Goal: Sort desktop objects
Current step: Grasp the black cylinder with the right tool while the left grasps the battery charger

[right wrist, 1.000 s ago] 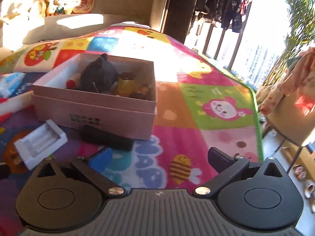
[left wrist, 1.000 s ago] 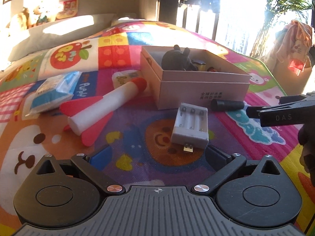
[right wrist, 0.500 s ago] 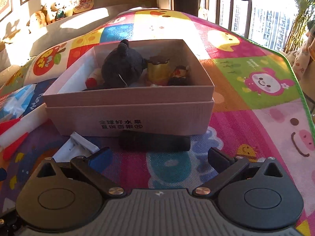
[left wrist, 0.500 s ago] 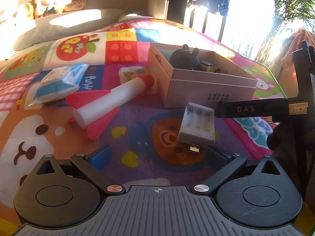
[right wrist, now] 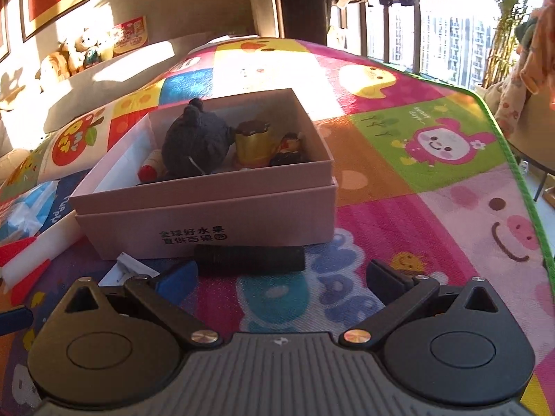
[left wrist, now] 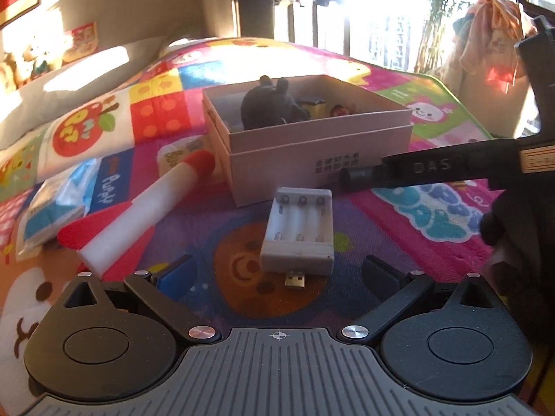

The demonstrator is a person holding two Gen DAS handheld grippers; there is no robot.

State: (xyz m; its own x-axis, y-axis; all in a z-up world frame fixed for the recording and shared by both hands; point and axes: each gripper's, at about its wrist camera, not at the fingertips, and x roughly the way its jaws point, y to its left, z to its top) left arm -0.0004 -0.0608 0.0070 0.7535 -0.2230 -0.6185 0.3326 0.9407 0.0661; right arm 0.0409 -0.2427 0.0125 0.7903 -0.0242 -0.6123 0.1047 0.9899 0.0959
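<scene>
Sunlit cartoon play mat [right wrist: 399, 187]: the right hand-held gripper [right wrist: 281, 277], jaws spread and empty, faces a black cylinder [right wrist: 249, 259] lying crosswise just ahead, against the pink box [right wrist: 208, 222]; the left hand-held gripper [left wrist: 277, 270] is open too.

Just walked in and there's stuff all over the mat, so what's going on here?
A person is sorting small things into a pink box on a play mat, with a gripper in each hand. The right gripper is open and lined up on a black cylinder lying against the box front. The left gripper is open, facing a white battery charger. A foam rocket and a tissue pack lie on the mat. A dark plush toy is in the box.
</scene>
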